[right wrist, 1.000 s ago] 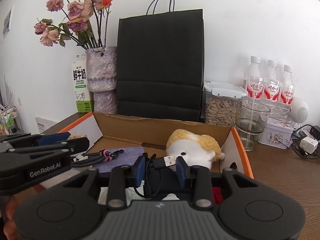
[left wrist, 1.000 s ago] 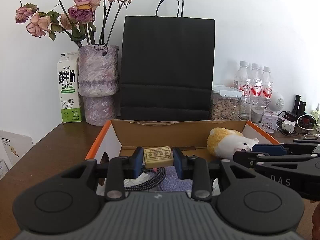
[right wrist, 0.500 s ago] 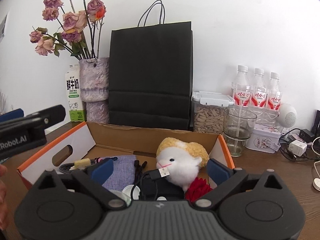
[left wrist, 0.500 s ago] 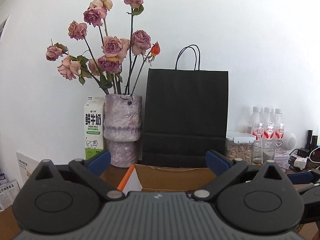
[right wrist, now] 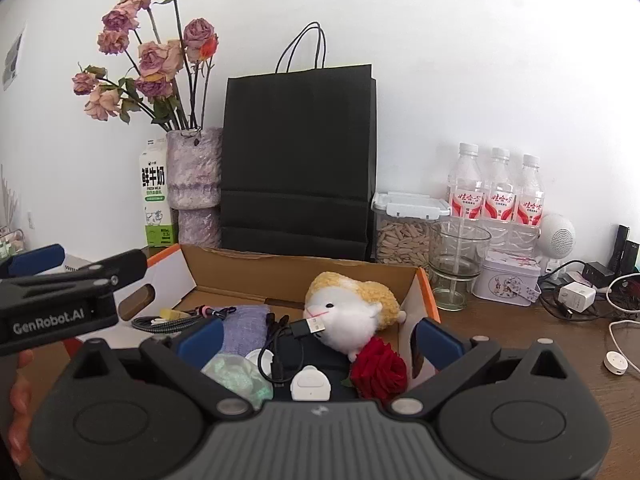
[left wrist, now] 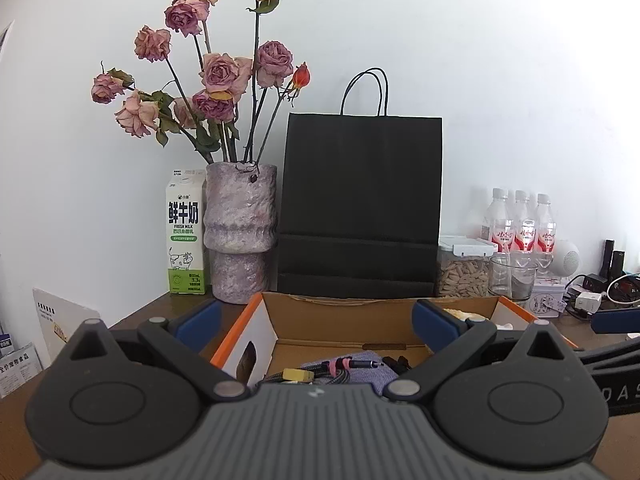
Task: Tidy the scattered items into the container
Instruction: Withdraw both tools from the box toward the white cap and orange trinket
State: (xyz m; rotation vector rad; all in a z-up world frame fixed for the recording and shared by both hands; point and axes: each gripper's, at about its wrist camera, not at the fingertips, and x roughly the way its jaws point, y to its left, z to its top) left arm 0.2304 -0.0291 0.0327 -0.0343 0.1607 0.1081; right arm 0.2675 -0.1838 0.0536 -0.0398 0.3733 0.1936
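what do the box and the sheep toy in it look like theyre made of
Box: corrugated cardboard by the look, matte brown inside, white and orange outside, with a slightly ragged back edge. Sheep toy: soft plush, probably synthetic, with fuzzy white face and curly yellow fleece.

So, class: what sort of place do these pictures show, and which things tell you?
Probably a home or small office desk against a wall: a vase of dried roses, a milk carton, bottled drinks and charger cables on a wooden tabletop.

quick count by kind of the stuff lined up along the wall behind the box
water bottles: 3
milk carton: 1
vase of dried roses: 1
black paper bag: 1
seed jar: 1
total: 7
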